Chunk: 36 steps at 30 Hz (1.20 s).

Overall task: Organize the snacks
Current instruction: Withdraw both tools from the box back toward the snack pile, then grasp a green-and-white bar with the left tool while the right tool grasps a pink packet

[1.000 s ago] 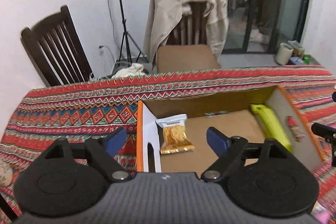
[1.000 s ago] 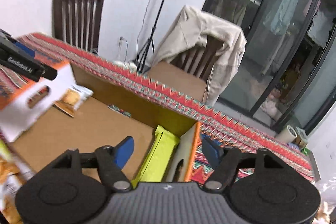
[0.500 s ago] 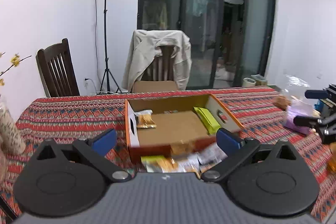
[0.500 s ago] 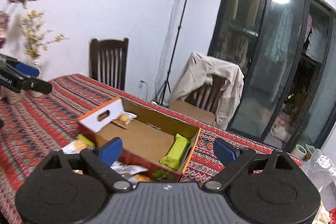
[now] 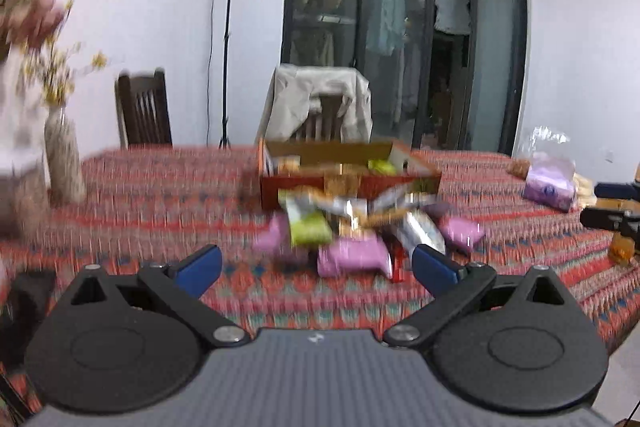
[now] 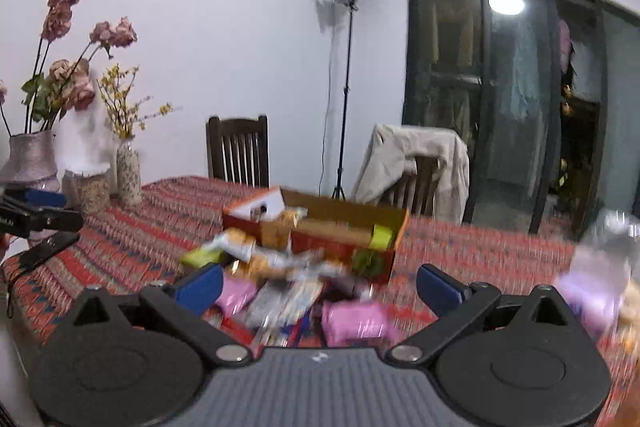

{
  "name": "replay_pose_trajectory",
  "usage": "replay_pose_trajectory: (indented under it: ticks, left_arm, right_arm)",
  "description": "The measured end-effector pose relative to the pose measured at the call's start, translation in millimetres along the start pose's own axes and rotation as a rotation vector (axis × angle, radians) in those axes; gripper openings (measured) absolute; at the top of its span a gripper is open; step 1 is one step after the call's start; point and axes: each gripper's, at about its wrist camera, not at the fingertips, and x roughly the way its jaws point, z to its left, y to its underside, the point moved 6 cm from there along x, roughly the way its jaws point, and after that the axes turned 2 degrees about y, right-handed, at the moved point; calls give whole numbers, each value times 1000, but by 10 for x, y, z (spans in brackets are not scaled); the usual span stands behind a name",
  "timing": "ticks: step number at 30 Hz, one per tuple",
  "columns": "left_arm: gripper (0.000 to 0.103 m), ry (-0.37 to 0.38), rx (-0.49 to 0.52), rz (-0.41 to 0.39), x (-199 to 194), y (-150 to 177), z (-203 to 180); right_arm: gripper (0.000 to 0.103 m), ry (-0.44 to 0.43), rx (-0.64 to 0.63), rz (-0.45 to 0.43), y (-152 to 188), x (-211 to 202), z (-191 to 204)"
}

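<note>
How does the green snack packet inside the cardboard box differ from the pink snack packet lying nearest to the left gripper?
The green snack packet lies inside the open cardboard box, mostly hidden by its front wall; the pink snack packet lies on the patterned tablecloth, outside the box and fully visible. The green one is farther from the left gripper. Both are blurred.

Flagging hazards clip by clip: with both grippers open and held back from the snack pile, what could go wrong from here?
1. The snack pile is heaped and overlapping, so the left gripper may pinch two packets at once.
2. The pile crowds the cardboard box, so a reach could shove packets or nudge the box.
3. The flower vases stand near the table's left end; a wide left-hand swing might tip them.
</note>
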Motion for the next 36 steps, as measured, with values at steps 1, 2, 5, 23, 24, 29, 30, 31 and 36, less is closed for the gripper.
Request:
replay_pose_trajectory:
  ticks: [1,2,5,23,24,29,30,31,36]
  left_arm:
    - [103,-8,-26,17,32,112,17]
    - [103,-11,-48,36,68,208,52]
    - [103,0,-112,126,211,474,155]
    - [103,-12,-155,235,987,388,355]
    - [103,-13,-143,231,1060,339,346]
    - [100,-12,-92,194,1476,30,276]
    - [98,-6,-75,189,1563,-35,253]
    - [97,-4,-56,187,1642,-88,227]
    - [89,-35,41,173,2076,-261,166]
  right_arm:
    - [103,9,11,11,152,-13,27]
    - [103,20,12,21,291,-14,58]
    - [103,62,54,54,663,16,111]
    - [98,64,173,149,943,708,-50]
    - [91,59,186,171,932,809,-80]
    - [80,15,295,236,861,1301,-255]
    - [80,9,323,239,841,1394,-302]
    - [80,3,349,241,817,1483,-344]
    - [81,25,453,301,746,2031,-562]
